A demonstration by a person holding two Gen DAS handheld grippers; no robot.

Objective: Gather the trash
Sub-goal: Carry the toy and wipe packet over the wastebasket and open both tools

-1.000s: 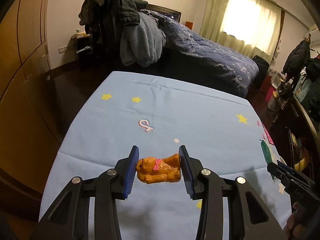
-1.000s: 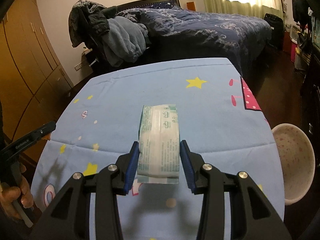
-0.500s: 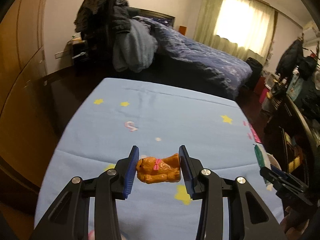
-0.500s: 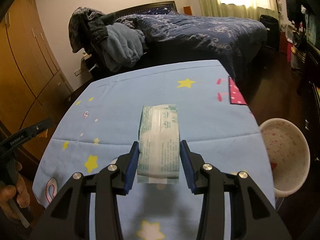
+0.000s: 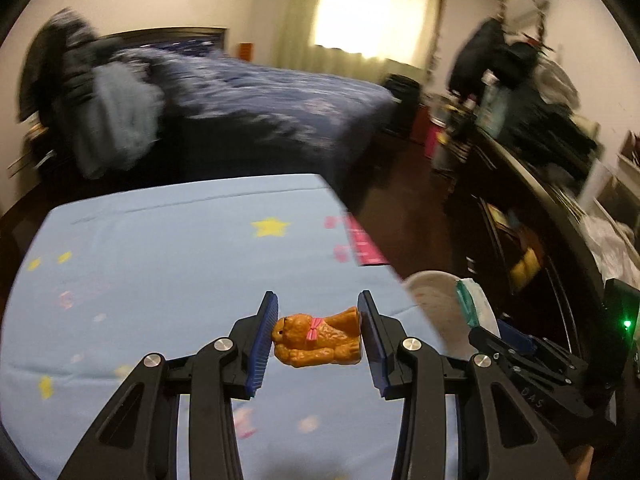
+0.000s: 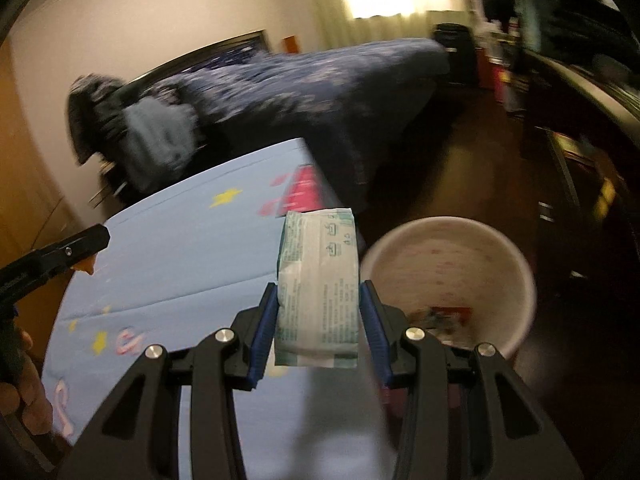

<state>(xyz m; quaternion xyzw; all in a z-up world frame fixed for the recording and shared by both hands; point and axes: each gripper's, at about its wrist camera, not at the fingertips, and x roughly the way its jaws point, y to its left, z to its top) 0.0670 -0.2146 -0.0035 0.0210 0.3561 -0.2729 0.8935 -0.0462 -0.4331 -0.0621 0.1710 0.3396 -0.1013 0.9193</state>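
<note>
While both tongs are carried level above the bench, each is clenched on a load. The left tongs [image 5: 316,338] are clamped on an orange bear figure [image 5: 318,340], gripped head and rear between the blue pads [image 5: 262,344] and held over the bench's near right part. The right tongs [image 6: 318,320] are closed on a white-and-green tissue packet [image 6: 318,284], held upright past the bench's right edge, just beside a pale bin [image 6: 448,280] on the dark floor, with scraps seen inside. The blue star-printed bench cover [image 5: 160,264] is spread beneath; a dark-quilted bed [image 5: 260,92] is seen beyond, blurred.
</note>
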